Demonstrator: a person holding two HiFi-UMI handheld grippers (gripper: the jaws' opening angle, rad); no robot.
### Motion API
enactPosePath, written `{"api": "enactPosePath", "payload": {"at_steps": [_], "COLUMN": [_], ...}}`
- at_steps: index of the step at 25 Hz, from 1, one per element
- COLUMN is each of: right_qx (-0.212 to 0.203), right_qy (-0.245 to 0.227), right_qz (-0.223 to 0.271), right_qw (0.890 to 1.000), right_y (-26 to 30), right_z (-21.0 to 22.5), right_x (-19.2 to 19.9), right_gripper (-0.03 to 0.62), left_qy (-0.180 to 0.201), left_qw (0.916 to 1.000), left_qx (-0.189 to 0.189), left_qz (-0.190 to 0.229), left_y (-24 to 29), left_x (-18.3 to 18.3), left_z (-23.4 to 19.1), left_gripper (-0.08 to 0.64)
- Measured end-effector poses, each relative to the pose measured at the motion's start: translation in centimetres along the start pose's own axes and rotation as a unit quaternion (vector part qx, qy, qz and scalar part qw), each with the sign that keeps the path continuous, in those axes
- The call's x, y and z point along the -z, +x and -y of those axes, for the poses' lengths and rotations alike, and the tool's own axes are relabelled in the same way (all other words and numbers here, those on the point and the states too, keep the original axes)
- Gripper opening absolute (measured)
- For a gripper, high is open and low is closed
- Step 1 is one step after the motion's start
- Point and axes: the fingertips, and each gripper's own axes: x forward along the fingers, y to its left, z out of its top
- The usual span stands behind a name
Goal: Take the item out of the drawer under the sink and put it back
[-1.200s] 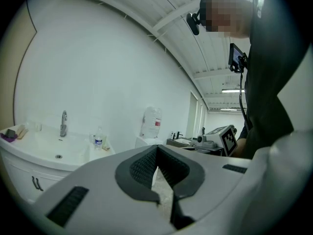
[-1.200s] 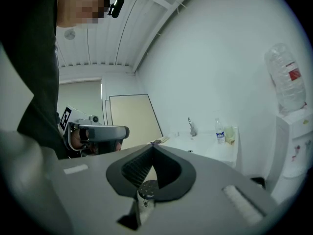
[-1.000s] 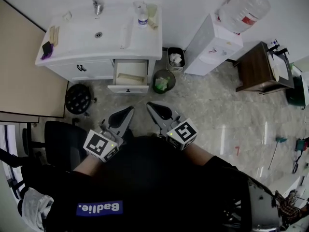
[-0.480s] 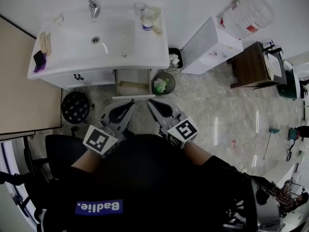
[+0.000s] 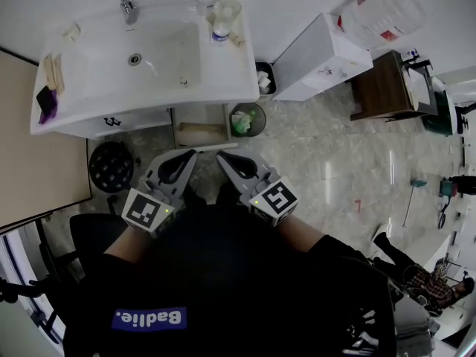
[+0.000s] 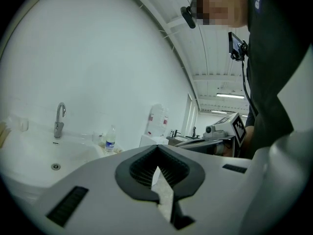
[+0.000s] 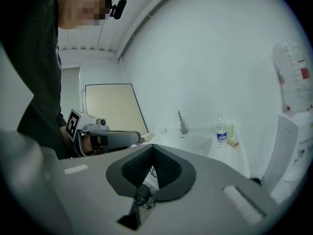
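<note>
The white sink cabinet (image 5: pixel 111 117) stands at the upper left of the head view. Its right-hand drawer (image 5: pixel 208 148) is pulled open. A flat tan item (image 5: pixel 199 132) lies inside it. My left gripper (image 5: pixel 187 155) is shut and empty, its tips just short of the drawer's front. Beside it, my right gripper (image 5: pixel 222 155) is also shut on nothing, near the drawer's right corner. In the left gripper view the left gripper (image 6: pixel 156 150) points over the sink (image 6: pixel 29 155). In the right gripper view the right gripper (image 7: pixel 151 150) does the same.
A round bin with a green bag (image 5: pixel 247 119) stands right of the drawer, with a small bin (image 5: pixel 262 80) behind it. A water dispenser (image 5: pixel 320 58) and a wooden table (image 5: pixel 387 88) are further right. A black stool (image 5: pixel 111 167) sits left. A water bottle (image 5: pixel 220 27) stands on the sink top.
The person has stepped closer to the sink, so the open drawer now lies right in front of both gripper tips. Both grippers stayed shut and side by side.
</note>
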Motion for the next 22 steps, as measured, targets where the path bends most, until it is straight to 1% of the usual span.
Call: {"api": "enactPosePath", "payload": {"at_steps": [4,9,12,14,18,22], "right_qx": [-0.004,-0.018,-0.012,-0.009,-0.009,-0.016], "right_qy": [0.01,0.007,0.008,0.014,0.017,0.006], "right_qz": [0.004,-0.004,-0.005,-0.004,-0.013,-0.03], "right_qw": [1.0,1.0,1.0,1.0,1.0,0.999], "right_y": [-0.5,-2.0,-3.0,-3.2,-3.6,-3.6], "right_z": [2.5,5.5,7.7,8.8,10.3,11.5], "right_x": [0.4,0.4,0.3,0.4,1.2,2.1], "right_gripper": [0.002,0.002,0.002,0.002,0.002,0.002], "left_qy": [0.013,0.027,0.043,0.054,0.077,0.087], "left_qw": [0.9994,0.9973,0.9937,0.9905,0.981,0.9707], "left_qx": [-0.01,-0.046,-0.067,-0.074,-0.083,-0.084], "left_qz": [-0.031,-0.05,-0.079,-0.103,-0.158,-0.208], "left_y": [2.3,5.8,8.3,9.7,11.7,13.3], "left_x": [1.1,3.1,4.9,6.2,9.5,12.7], "left_z": [-0.5,-1.4,-2.3,-3.1,-4.8,-6.2], "left_gripper": [0.005,0.004,0.005,0.005,0.005,0.005]}}
